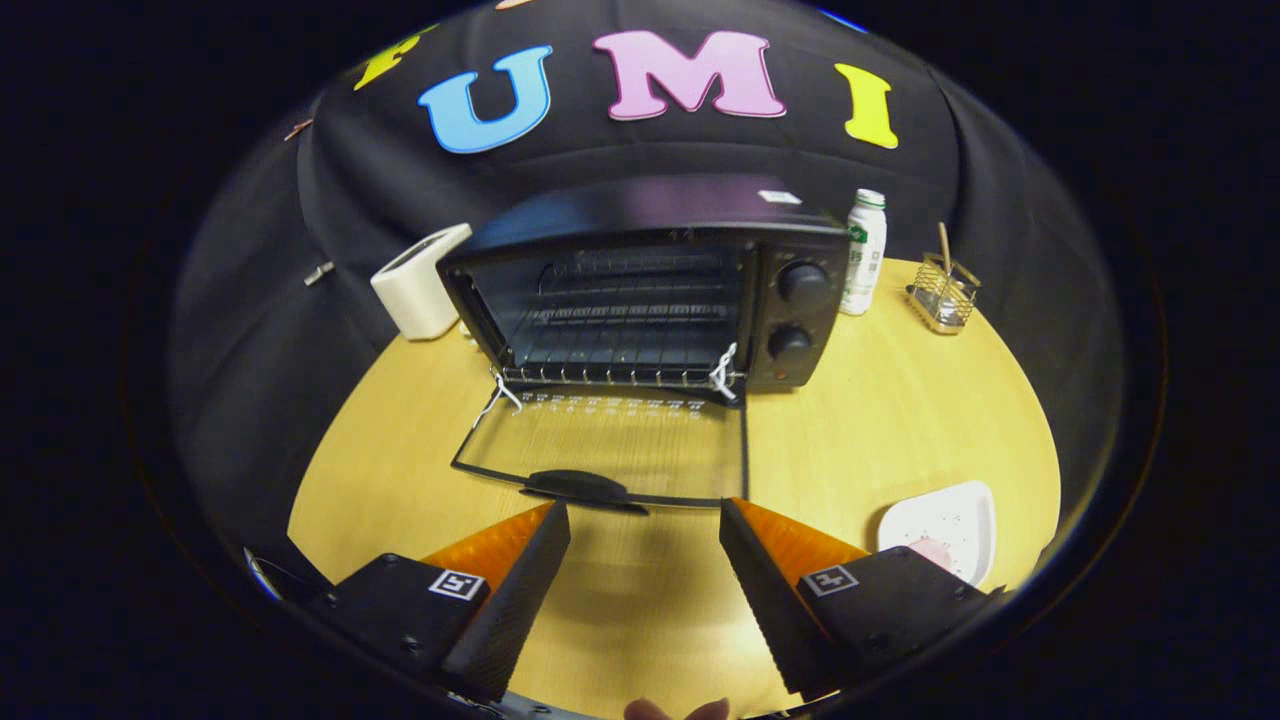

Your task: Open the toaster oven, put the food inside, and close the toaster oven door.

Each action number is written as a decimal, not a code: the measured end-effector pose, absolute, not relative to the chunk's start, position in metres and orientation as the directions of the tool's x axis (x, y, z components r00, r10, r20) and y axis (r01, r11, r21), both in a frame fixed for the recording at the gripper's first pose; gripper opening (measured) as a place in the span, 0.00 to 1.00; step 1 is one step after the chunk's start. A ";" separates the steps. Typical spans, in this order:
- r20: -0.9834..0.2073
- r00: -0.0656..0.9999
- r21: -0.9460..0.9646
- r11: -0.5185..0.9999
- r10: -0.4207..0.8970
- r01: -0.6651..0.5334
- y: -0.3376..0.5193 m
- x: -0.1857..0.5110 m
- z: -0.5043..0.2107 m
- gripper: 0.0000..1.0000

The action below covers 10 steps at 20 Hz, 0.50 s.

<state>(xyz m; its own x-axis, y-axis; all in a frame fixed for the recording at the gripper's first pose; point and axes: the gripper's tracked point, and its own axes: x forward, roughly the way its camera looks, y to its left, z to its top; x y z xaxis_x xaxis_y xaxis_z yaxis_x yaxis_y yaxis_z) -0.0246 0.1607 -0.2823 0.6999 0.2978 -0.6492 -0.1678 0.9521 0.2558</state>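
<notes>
Gripper view shows our gripper (645, 540) with jaws wide and empty before the opened toaster oven (650, 285), while the food (935, 552), seemingly soft and light, lies on a plate (945, 515) near the table's (900, 400) right edge, best pinched gently across its sides.

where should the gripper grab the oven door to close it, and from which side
Take the dark handle on the door's free edge, nearest the open gripper. The door lies flat on the table, hinged at the oven, so likely come in from the front, low, and lift up and back.
</notes>
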 end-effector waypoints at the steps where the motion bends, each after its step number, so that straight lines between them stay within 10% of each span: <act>1: -0.635 0.713 0.263 0.951 0.298 -0.164 0.144 -0.024 -0.272 0.99; 10: -0.647 0.743 0.149 0.984 0.171 -0.097 -0.053 -0.035 -0.260 1.00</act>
